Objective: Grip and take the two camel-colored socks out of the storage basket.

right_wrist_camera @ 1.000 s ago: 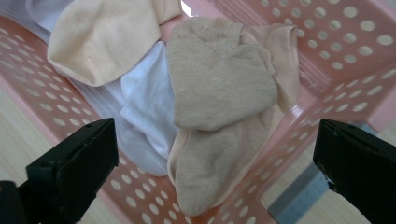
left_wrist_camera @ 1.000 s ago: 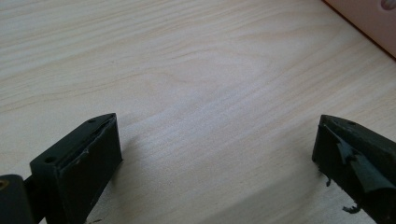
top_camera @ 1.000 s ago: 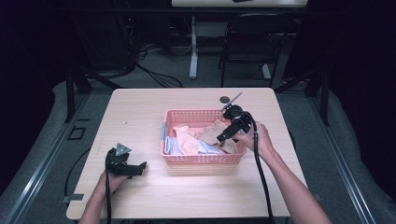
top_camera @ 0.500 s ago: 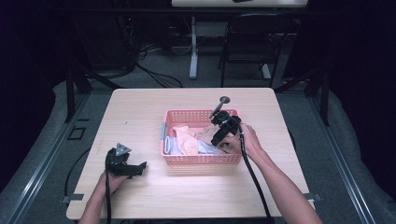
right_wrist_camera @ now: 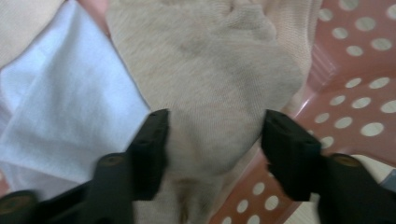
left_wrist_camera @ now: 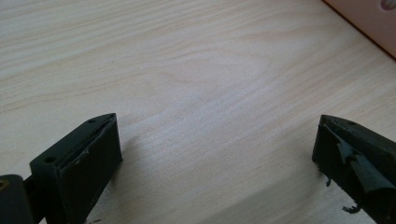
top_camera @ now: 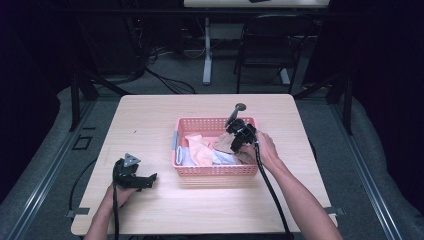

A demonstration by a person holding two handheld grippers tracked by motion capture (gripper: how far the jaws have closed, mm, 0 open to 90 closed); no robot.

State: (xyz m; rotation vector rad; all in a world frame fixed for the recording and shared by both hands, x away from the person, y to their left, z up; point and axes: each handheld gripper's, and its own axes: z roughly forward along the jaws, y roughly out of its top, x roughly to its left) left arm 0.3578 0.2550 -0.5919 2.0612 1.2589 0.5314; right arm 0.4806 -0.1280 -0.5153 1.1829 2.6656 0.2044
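Left claw point(top_camera: 145, 179) rests spread on the bare desk point(top_camera: 150, 120). In the pink basket point(top_camera: 212, 171), right claw point(right_wrist_camera: 212, 135) straddles a beige knit sock point(right_wrist_camera: 219, 84), jaws apart. Likely soft, light, limp: pinch a bunched fold mid-fabric.

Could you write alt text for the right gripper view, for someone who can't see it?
The right gripper holds its two black jaws open on either side of a beige knitted cloth lying in a pink perforated basket. A pale blue cloth lies beside the beige one.
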